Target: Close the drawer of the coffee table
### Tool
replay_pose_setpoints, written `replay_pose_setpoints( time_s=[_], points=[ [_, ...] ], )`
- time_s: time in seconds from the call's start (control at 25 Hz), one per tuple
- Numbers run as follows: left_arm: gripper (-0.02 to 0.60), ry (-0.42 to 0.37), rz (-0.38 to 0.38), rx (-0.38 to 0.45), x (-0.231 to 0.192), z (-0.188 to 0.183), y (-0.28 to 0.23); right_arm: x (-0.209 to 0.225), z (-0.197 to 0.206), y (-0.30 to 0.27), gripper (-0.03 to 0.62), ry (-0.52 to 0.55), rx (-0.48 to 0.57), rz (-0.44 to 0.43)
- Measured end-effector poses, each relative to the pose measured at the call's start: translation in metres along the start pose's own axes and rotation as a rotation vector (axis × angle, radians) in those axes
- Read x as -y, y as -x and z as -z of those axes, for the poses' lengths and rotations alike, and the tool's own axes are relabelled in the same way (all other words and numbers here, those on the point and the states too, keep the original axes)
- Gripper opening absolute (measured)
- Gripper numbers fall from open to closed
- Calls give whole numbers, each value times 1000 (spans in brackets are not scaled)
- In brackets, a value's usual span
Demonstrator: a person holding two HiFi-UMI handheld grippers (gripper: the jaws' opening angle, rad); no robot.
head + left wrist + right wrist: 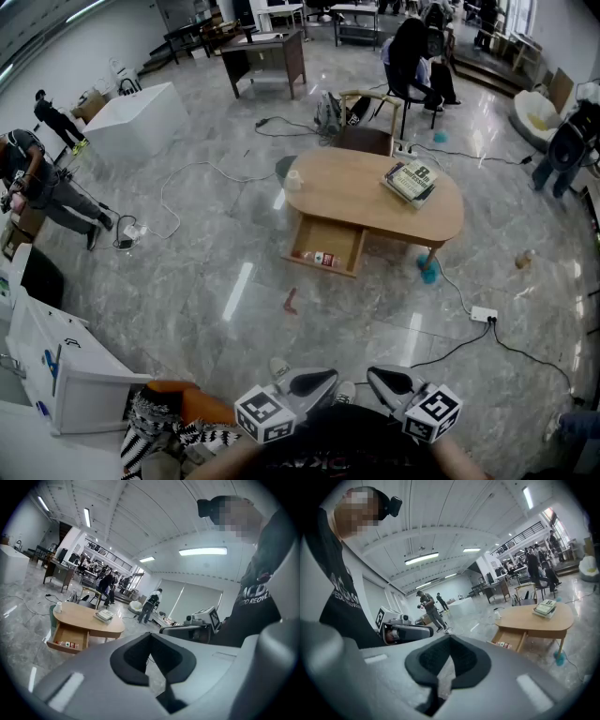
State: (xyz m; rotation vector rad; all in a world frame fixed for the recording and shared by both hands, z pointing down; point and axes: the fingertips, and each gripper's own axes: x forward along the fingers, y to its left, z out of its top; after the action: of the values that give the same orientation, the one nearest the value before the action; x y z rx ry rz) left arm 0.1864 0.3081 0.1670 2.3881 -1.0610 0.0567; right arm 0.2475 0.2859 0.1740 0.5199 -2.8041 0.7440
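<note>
The small items (319, 257) in the drawer (330, 236), at the table's (347, 192) seven o'clock edge, are too tiny to identify. Print on the book (411, 180) at its two o'clock cannot be read. The table's top hides its far legs.

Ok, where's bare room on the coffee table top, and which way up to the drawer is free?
The coffee table is bare between the white cup and the books. Floor before the open drawer is free bar a small red object; cables crowd the right.
</note>
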Motion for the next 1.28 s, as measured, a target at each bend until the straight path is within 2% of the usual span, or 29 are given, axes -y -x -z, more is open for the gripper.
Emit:
replay_pose_setpoints(
  time_s=[0.2, 0.64, 0.92, 1.28],
  points=[
    [0, 4, -2, 4, -1, 5, 4, -4, 9, -2, 2, 22, -24, -8],
    [2, -5, 17, 0, 3, 4, 4, -9, -3, -2, 2, -21, 44, -33],
    [2, -5, 18, 4, 3, 2, 8, -18, -9, -5, 2, 15, 58, -55],
    [2, 0, -19, 40, -1, -13, 14, -16, -23, -4, 2, 24, 84, -56]
  ],
)
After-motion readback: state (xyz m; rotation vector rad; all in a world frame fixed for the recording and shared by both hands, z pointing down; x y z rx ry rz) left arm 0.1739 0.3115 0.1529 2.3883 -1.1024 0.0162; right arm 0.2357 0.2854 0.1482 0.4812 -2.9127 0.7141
